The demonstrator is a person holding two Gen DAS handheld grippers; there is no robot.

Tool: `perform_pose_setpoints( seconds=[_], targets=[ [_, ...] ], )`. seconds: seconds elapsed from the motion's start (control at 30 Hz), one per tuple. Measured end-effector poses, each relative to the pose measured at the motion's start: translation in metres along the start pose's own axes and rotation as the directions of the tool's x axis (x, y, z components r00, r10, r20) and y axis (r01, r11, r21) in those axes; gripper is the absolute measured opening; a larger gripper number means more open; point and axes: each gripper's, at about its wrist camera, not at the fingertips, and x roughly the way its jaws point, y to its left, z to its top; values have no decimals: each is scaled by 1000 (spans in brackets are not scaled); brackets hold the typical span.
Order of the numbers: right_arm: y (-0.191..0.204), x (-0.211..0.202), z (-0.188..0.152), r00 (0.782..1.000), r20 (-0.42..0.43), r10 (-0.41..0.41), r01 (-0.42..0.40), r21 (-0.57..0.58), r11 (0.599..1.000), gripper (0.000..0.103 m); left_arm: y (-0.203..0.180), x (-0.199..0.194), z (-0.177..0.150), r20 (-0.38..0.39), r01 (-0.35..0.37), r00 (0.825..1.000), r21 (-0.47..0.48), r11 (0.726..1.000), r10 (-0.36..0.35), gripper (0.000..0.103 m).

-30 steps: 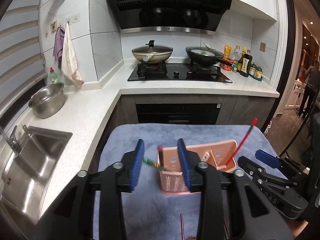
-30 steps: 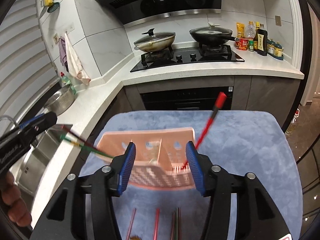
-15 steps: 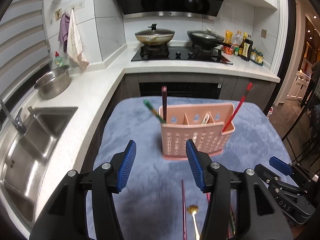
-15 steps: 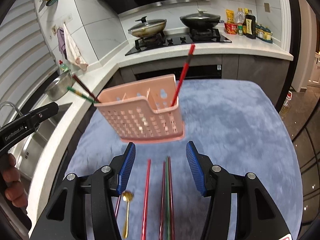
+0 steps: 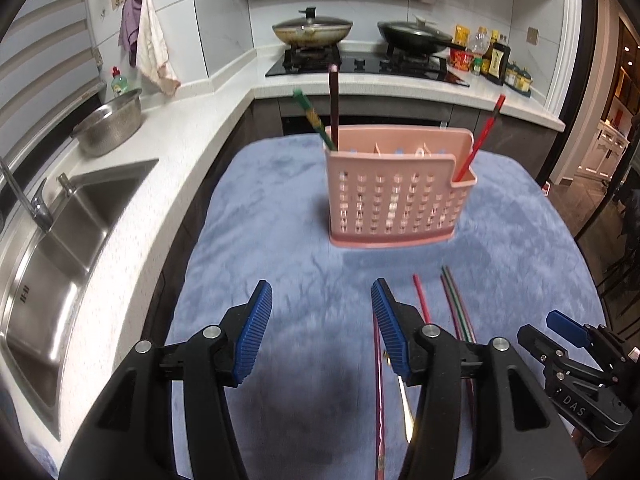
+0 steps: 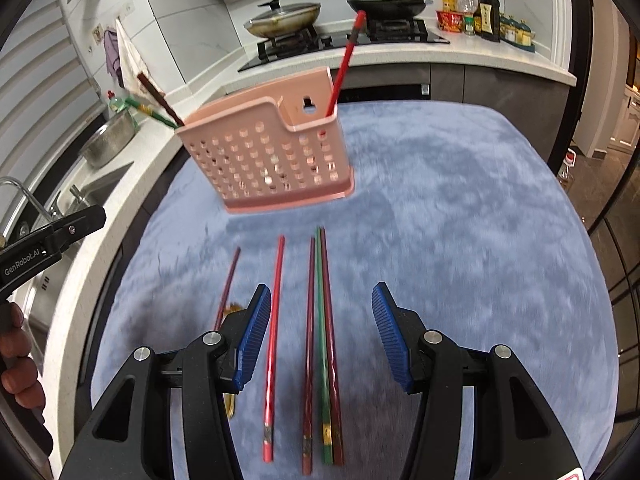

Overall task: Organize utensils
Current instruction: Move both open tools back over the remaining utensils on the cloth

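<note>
A pink perforated utensil caddy (image 5: 390, 196) (image 6: 272, 160) stands on the blue cloth (image 5: 280, 248) (image 6: 440, 220). It holds a green chopstick (image 5: 314, 118), a dark red chopstick (image 5: 333, 106) and a red chopstick (image 5: 482, 138) (image 6: 344, 64). Several loose chopsticks (image 6: 320, 340) (image 5: 456, 304) and a gold spoon (image 5: 404, 400) (image 6: 230, 312) lie on the cloth in front of it. My left gripper (image 5: 320, 328) is open and empty, just left of the spoon. My right gripper (image 6: 318, 336) is open and empty above the loose chopsticks.
A steel sink (image 5: 52, 248) and a steel bowl (image 5: 110, 124) sit on the white counter at left. A hob with two pans (image 5: 312, 30) stands behind. The cloth's right edge drops to the floor.
Both grippers have pulled back from the caddy toward the near edge of the cloth. The left jaws have opened wide. The loose chopsticks and spoon have come into view.
</note>
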Motion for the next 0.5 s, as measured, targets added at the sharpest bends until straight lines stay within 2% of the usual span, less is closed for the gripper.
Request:
perform_pose_setpoints(
  seconds=[0.2,0.27,0.5],
  targets=[
    [-5,6,-25,999,-44,-10,10,-3,1000,51,-2,10,-25,-60,-10,998,9,1000,10,51],
    [-5,9,-32,998,-57,-17,17,-13,1000,51,-1,14,-37,-88,-13,996,4,1000,14,55],
    [-1,21,-63,992,-116,-46,37,-78,996,49,2,28,-75,-177,-30,984,-4,1000,29,55]
  ],
)
